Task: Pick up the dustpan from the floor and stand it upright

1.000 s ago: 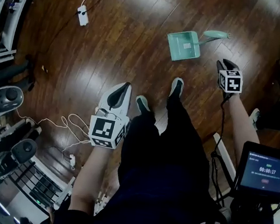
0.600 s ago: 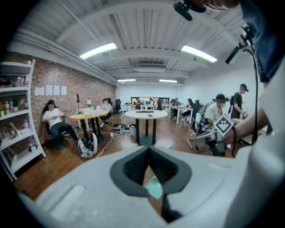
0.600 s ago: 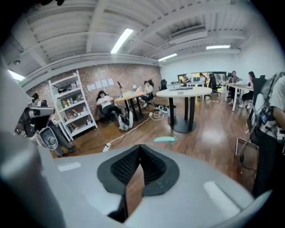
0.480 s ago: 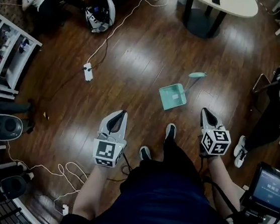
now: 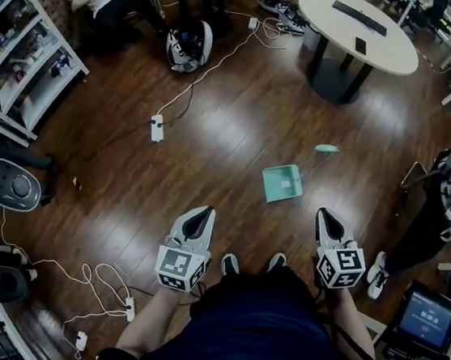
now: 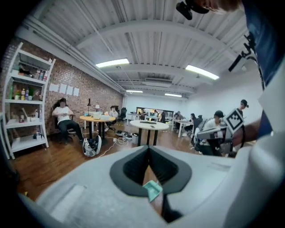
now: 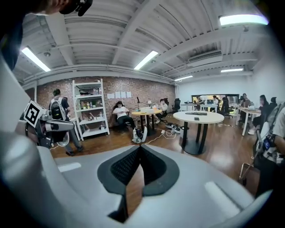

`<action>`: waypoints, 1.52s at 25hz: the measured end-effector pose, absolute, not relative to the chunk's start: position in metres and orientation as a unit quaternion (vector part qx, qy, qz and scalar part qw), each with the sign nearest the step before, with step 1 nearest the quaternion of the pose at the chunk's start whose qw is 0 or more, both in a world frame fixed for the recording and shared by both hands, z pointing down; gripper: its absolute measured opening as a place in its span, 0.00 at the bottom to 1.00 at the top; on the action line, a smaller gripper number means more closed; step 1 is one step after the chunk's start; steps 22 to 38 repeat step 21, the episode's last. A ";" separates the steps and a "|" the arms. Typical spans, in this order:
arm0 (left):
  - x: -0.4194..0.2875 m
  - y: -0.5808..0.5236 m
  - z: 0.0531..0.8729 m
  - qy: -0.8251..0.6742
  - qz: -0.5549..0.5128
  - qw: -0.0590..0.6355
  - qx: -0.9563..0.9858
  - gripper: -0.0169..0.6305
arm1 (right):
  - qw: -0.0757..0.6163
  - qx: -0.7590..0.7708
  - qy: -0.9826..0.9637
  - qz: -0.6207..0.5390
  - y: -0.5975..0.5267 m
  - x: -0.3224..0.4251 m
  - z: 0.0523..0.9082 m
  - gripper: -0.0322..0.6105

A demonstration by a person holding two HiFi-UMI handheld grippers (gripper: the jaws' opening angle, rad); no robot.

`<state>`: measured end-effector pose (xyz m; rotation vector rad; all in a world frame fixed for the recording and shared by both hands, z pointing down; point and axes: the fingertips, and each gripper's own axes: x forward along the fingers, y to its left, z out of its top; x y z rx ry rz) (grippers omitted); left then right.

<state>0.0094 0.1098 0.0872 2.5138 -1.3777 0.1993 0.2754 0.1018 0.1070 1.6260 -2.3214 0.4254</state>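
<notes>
shows a teal dustpan on the wood floor beyond the feet, handle seemingly raised. left gripper and right gripper clenched shut, empty, well apart from it. likely past the placing step; calls next only for a balance check.

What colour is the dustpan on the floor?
Pale mint green; the dustpan shows best in the head view.
</notes>
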 end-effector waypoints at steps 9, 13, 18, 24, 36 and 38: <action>0.081 0.065 0.135 -0.469 0.080 0.142 0.868 0.03 | 0.123 0.487 -0.856 0.122 0.056 0.262 0.158 0.07; 0.104 0.084 0.076 -0.447 0.065 0.141 0.881 0.03 | 0.125 0.504 -0.850 0.090 0.075 0.279 0.085 0.07; 0.118 0.091 0.043 -0.442 0.064 0.135 0.884 0.03 | 0.114 0.512 -0.849 0.064 0.082 0.296 0.036 0.07; 0.127 0.073 0.057 -0.436 0.070 0.130 0.888 0.03 | 0.105 0.515 -0.849 0.056 0.066 0.302 0.045 0.07; 0.127 0.073 0.057 -0.436 0.070 0.130 0.888 0.03 | 0.105 0.515 -0.849 0.056 0.066 0.302 0.045 0.07; 0.127 0.073 0.057 -0.436 0.070 0.130 0.888 0.03 | 0.105 0.515 -0.849 0.056 0.066 0.302 0.045 0.07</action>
